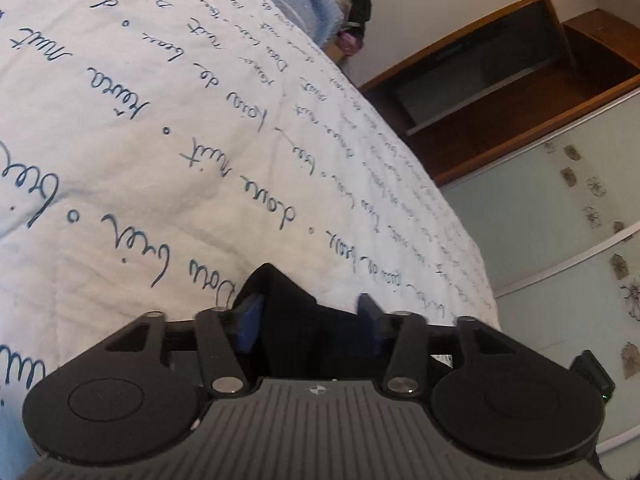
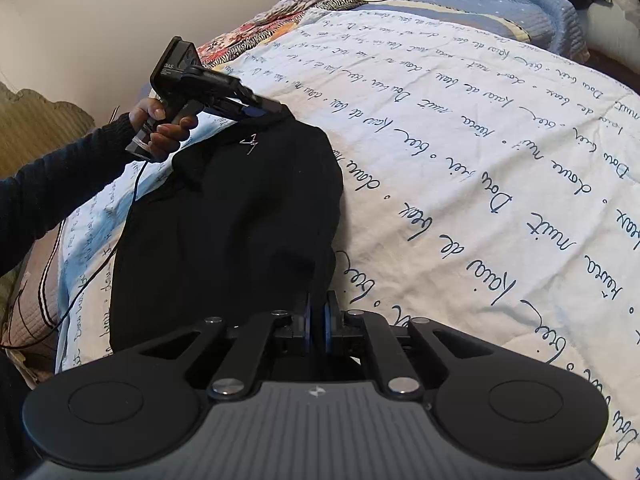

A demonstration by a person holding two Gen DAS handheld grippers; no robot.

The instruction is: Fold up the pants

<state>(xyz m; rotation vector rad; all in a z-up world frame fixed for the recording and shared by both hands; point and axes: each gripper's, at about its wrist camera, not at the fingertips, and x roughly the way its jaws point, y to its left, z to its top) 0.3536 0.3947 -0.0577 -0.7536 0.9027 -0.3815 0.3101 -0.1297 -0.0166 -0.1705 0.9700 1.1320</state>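
Note:
Black pants (image 2: 228, 220) lie bunched on the white bedspread (image 2: 460, 160) with blue script. My right gripper (image 2: 318, 312) is shut on the near edge of the pants. My left gripper (image 1: 308, 312) holds a fold of the black pants (image 1: 296, 300) between its blue pads, which stand partly apart around the cloth. In the right wrist view the left gripper (image 2: 276, 109) grips the far corner of the pants and lifts it slightly off the bed. Much of the pants is hidden under the gripper bodies.
A blue blanket (image 2: 500, 4) and patterned quilt (image 2: 280, 20) lie at the far end of the bed. A wooden shelf unit (image 1: 500, 80) and frosted wardrobe doors (image 1: 560, 220) stand beside the bed. A cable (image 2: 100, 260) hangs from the left gripper.

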